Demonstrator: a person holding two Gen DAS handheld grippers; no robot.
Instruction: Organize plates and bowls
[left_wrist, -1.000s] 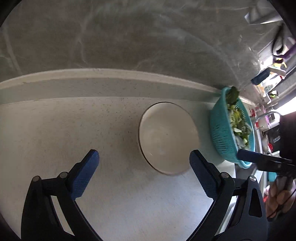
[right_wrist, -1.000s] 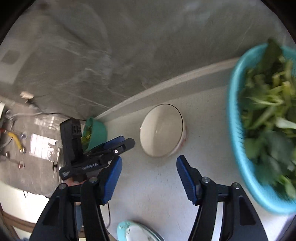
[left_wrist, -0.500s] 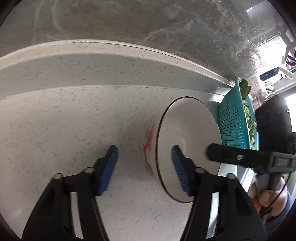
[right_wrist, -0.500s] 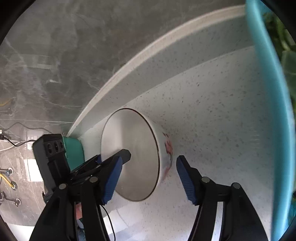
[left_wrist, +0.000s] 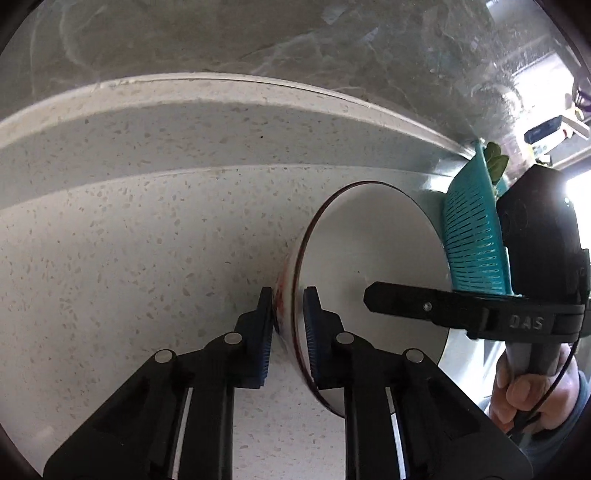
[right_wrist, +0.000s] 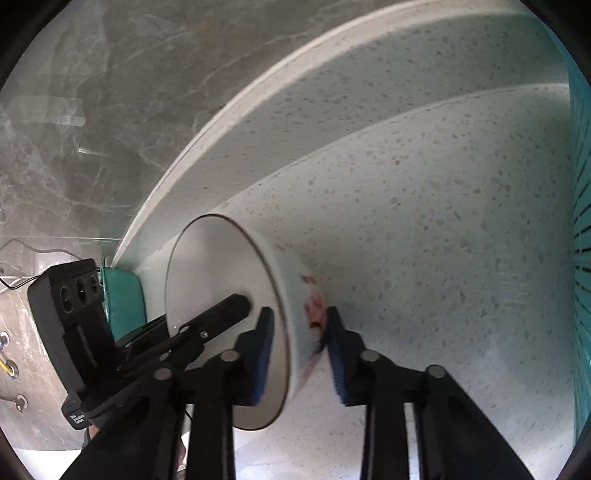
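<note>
Now a white bowl (left_wrist: 369, 266) with red markings sits on the speckled counter (left_wrist: 129, 258), its rim pinched from opposite sides by my left gripper (left_wrist: 288, 325) and right gripper (right_wrist: 299, 332), jaws just closed; a teal colander (left_wrist: 476, 240) stands beside.

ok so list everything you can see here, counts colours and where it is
bowl: one, white with a dark rim line and red pattern outside, on the counter, rim clamped from both sides
countertop: one, pale speckled stone, with a raised ledge at the back
wall: grey marbled, behind the ledge
colander: one, teal, holding green leaves, just beyond the bowl
green container: one, behind the bowl on the other side
left gripper: black with blue pads, shut on the bowl wall
right gripper: same, gripping the opposite wall
hand: one, holding the right gripper
</note>
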